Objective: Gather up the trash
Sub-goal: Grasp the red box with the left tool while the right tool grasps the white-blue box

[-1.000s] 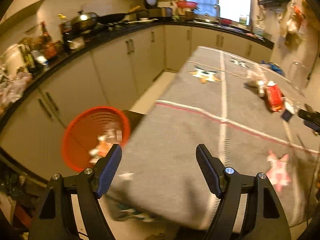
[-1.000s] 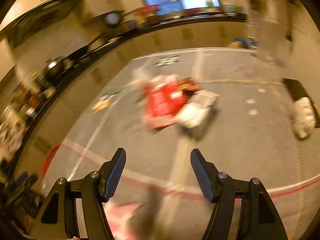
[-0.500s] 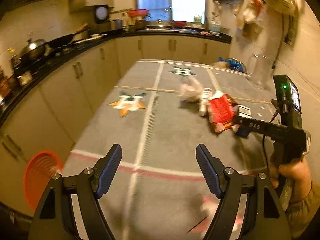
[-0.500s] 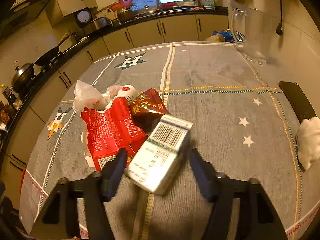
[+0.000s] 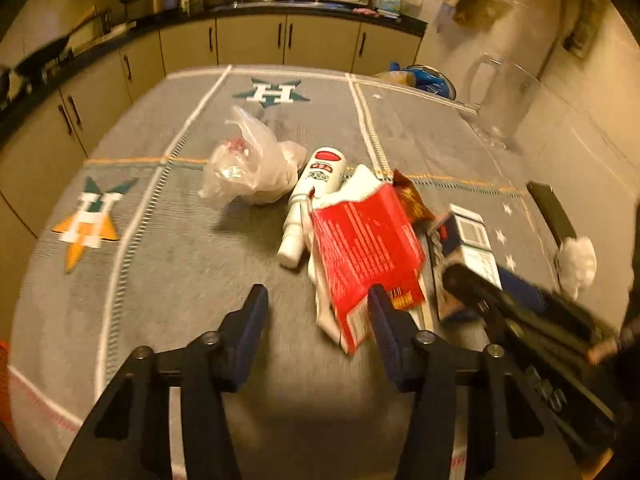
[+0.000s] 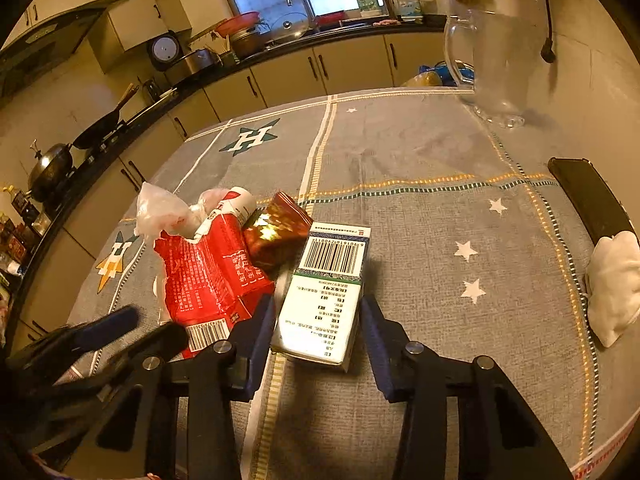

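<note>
White and green, the barcoded cardboard box lies between our right gripper's wide-spread fingers. Our left gripper gapes wide beside the torn red packet.

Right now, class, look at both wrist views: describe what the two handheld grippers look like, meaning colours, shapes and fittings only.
The left gripper and the right gripper match. Each has a black angular frame of flat linkage bars joined by round silver bolts. Each ends in two narrow, tapered fingers faced with dark blue pads. No cables, sleeves or readable markings show clearly on either.
</note>
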Available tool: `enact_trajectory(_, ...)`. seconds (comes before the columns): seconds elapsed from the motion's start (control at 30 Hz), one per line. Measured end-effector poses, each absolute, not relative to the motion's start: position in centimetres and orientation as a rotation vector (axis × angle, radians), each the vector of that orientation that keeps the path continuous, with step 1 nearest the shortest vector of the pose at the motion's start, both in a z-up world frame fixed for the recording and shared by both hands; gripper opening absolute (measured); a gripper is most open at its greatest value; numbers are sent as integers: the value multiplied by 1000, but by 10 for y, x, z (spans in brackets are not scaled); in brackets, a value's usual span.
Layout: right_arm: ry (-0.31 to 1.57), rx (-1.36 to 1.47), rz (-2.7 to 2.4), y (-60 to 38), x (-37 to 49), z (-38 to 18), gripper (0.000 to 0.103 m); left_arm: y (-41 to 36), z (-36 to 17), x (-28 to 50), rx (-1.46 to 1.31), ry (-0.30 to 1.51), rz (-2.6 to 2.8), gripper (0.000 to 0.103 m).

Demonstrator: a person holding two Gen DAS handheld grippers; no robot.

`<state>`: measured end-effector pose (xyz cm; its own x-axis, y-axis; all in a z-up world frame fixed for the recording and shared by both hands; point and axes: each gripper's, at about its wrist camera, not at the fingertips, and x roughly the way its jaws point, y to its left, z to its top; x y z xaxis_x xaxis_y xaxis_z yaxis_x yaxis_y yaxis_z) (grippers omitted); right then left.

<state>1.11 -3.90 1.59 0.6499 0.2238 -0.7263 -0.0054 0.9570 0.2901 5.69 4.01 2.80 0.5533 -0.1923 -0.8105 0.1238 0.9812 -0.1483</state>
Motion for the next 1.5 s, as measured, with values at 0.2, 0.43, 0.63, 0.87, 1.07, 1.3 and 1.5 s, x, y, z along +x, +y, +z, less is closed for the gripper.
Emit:
enact_trajectory(0.2,856,295,137,-42,11,16,46,51,18,69,-219,991,-223,13)
enact_trajectory(0.43,801,316,153,-46,3,24,45,60,50,39,-198,907,-183,4)
enact_trajectory(0.63,735,296,176,-42,-8,35,45,86,82,-4,-203,815,-134,4)
enact_trajectory(0.87,729,289,204,-35,-13,36,45,131,98,-64,-232,732,14,4)
enact_trajectory(1.07,730,261,212,-28,-14,33,45,163,93,-106,-271,721,85,4)
enact_trajectory(1.3,728,217,219,-13,-21,31,45,182,93,-139,-228,681,171,4)
enact_trajectory(1.5,702,164,204,-3,-33,42,44,204,105,-166,-214,628,205,4)
